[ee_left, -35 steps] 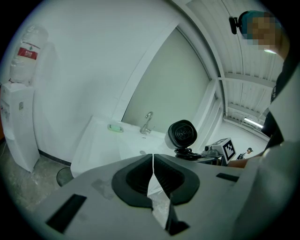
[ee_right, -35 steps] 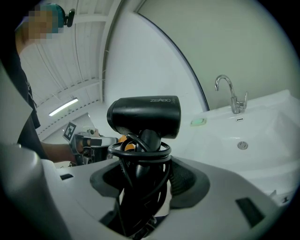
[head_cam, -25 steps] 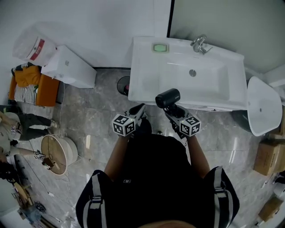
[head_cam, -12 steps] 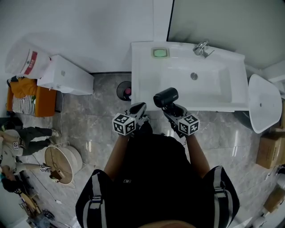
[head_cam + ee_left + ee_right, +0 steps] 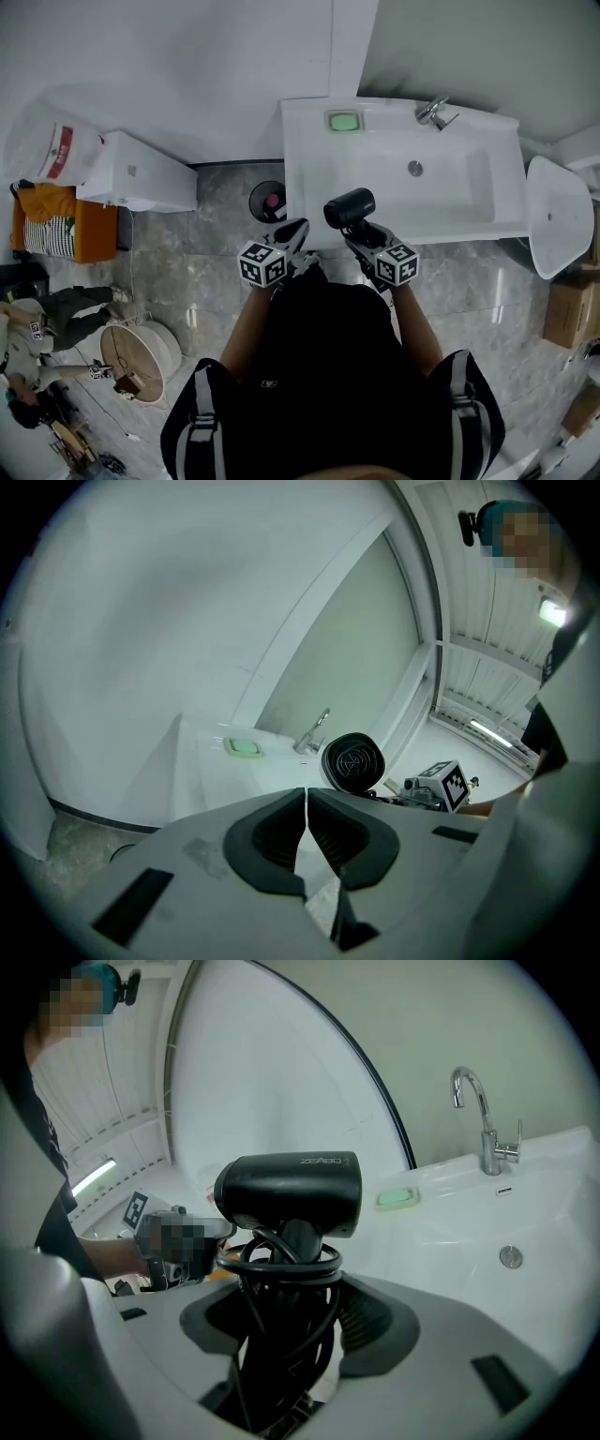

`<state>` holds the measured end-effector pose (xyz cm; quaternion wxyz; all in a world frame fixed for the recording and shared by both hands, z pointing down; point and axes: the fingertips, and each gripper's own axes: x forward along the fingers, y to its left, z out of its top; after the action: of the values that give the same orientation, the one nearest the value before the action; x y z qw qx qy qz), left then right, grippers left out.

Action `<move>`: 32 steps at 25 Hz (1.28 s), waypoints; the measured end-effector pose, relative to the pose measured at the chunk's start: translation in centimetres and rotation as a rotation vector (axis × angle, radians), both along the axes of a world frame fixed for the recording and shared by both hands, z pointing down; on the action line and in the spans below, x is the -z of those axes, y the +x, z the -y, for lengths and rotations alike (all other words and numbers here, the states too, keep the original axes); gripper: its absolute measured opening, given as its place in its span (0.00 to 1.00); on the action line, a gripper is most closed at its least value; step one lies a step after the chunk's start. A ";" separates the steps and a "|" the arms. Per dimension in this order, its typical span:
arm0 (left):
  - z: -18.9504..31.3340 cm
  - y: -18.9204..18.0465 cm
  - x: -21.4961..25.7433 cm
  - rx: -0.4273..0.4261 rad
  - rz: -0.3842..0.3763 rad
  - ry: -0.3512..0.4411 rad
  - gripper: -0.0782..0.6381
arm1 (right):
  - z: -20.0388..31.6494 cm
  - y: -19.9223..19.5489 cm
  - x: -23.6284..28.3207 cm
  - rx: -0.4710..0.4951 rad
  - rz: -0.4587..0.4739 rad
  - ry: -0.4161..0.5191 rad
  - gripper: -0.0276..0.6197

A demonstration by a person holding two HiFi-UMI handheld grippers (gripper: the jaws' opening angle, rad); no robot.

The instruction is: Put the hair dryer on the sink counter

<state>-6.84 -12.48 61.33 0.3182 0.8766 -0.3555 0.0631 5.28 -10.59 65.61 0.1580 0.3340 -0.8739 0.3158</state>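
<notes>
A black hair dryer [image 5: 349, 208] with its cord coiled round the handle stands upright in my right gripper [image 5: 361, 230], which is shut on the handle [image 5: 286, 1269]. It hangs over the front edge of the white sink counter [image 5: 305, 169]. My left gripper [image 5: 292, 234] is shut with nothing in it, just in front of the counter's left front corner; its jaws meet [image 5: 305, 832]. From the left gripper view the dryer's round rear grille [image 5: 353, 762] shows to the right.
A green soap dish [image 5: 344, 121] sits at the counter's back left and a chrome tap [image 5: 435, 112] behind the basin [image 5: 441, 178]. A round bin [image 5: 269, 201] stands on the floor left of the sink. White boxes [image 5: 136, 173] line the left wall.
The view has shifted a little, so the sink sits slightly lower and more to the right. Both grippers and the hair dryer hold nearly the same place at the counter's front edge.
</notes>
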 end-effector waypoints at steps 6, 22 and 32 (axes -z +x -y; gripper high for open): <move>2.1 -1.5 -0.4 -0.030 -0.008 0.002 0.14 | 1.9 -1.6 -1.4 -0.026 -0.023 -0.027 0.50; 5.7 -3.9 -0.7 -0.064 0.028 -0.009 0.14 | 6.6 -4.1 -5.8 -0.080 -0.065 -0.112 0.50; 6.1 -4.5 -1.3 -0.077 0.032 -0.027 0.14 | 7.6 -4.9 -9.2 -0.110 -0.149 -0.182 0.50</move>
<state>-11.30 -18.62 62.65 0.3217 0.8841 -0.3256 0.0941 0.36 -18.17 74.81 0.2347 0.3881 -0.8080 0.3761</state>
